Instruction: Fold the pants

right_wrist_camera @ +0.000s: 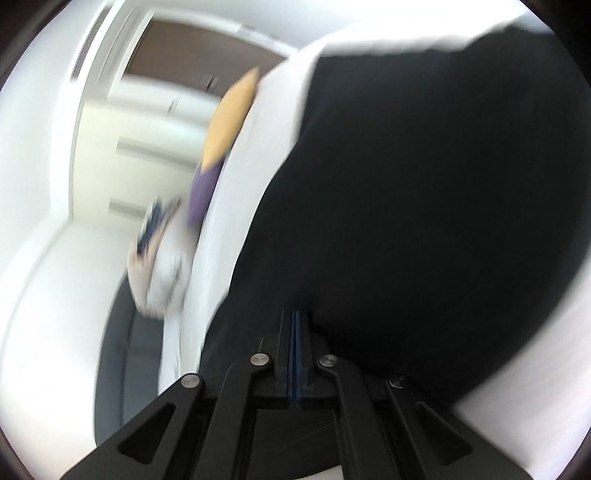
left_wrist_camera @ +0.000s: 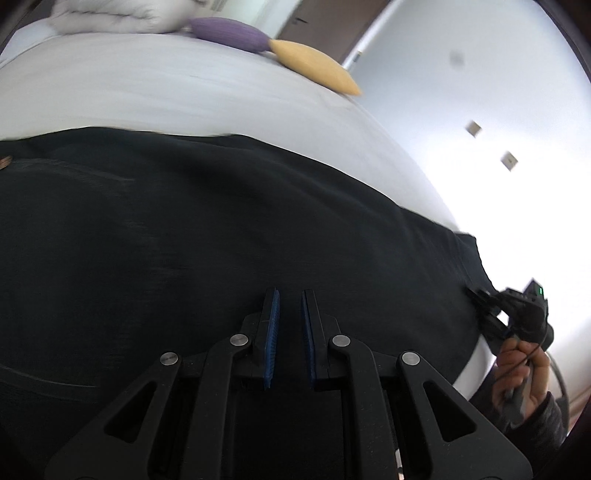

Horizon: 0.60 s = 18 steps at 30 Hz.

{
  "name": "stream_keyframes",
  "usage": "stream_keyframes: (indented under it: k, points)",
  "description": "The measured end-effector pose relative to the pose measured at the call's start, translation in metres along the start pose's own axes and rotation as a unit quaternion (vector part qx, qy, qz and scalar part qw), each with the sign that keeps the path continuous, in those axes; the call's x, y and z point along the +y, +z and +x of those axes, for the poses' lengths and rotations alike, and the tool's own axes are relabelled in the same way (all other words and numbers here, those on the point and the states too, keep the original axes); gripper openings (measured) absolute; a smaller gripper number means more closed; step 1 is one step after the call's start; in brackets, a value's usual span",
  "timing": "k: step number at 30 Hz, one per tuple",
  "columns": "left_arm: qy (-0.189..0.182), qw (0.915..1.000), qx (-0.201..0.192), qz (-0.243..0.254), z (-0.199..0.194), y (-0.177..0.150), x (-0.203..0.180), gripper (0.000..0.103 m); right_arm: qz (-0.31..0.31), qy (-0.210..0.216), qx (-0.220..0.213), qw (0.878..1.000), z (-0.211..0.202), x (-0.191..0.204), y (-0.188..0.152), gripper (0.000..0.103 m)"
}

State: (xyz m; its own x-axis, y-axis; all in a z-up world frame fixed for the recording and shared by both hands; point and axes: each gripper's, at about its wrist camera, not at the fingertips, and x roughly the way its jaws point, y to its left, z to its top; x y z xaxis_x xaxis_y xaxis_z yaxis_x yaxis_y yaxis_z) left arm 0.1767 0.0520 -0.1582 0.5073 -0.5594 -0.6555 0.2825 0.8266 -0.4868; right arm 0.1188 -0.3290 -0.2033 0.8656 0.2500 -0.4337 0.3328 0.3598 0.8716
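Left wrist view: black fabric pants lay spread across white bed sheet. Left gripper hovered over pants, 2 blue pads a narrow gap apart, nothing visibly between them. Purple cushion and yellow cushion lay at far edge. Right gripper met pants' edge, hand gripping its handle.

Right wrist view, blurred: right gripper pads pressed together; pants edge at tips, whether pinched unclear.

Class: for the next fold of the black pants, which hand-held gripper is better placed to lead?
Probably the right hand-held gripper: it is shut at the edge of the black pants. The left hand-held gripper has a gap between its pads.
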Motion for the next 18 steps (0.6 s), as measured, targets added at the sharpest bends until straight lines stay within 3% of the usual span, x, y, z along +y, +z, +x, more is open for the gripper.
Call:
stream_keyframes:
  k: [5,8,10,12,13,15,16,17,18]
  points:
    - [0.019,0.9992,-0.019,-0.031,-0.037,0.004,0.049,0.012,0.024,-0.020,-0.077,0.997,-0.049,-0.029,0.043,0.000]
    - [0.033,0.9984,-0.030,-0.034,-0.057,0.005,0.065,0.012,0.027,-0.016,-0.099,0.995,-0.068,-0.040,0.057,0.000]
    - [0.048,0.9974,-0.034,-0.042,-0.069,0.002,0.078,0.012,0.021,-0.040,-0.125,0.991,-0.085,-0.045,0.066,0.000]
    - [0.058,0.9957,-0.044,-0.058,-0.091,0.000,0.101,0.012,0.052,-0.042,-0.140,0.988,-0.110,-0.062,0.071,0.000]
    - [0.066,0.9943,-0.051,-0.066,-0.109,0.000,0.117,0.012,0.063,-0.043,-0.150,0.986,-0.123,-0.068,0.075,0.004]
    - [0.081,0.9921,-0.064,-0.071,-0.126,0.001,0.130,0.012,0.049,-0.062,-0.160,0.984,-0.141,-0.068,0.078,0.022]
    - [0.088,0.9905,-0.071,-0.078,-0.134,0.002,0.137,0.012,0.044,-0.066,-0.160,0.984,-0.150,-0.066,0.076,0.041]
    - [0.091,0.9895,-0.076,-0.084,-0.140,0.003,0.140,0.012,0.043,-0.063,-0.160,0.984,-0.158,-0.063,0.071,0.054]
    - [0.090,0.9887,-0.082,-0.088,-0.145,0.006,0.142,0.012,0.040,-0.055,-0.161,0.985,-0.164,-0.060,0.065,0.056]
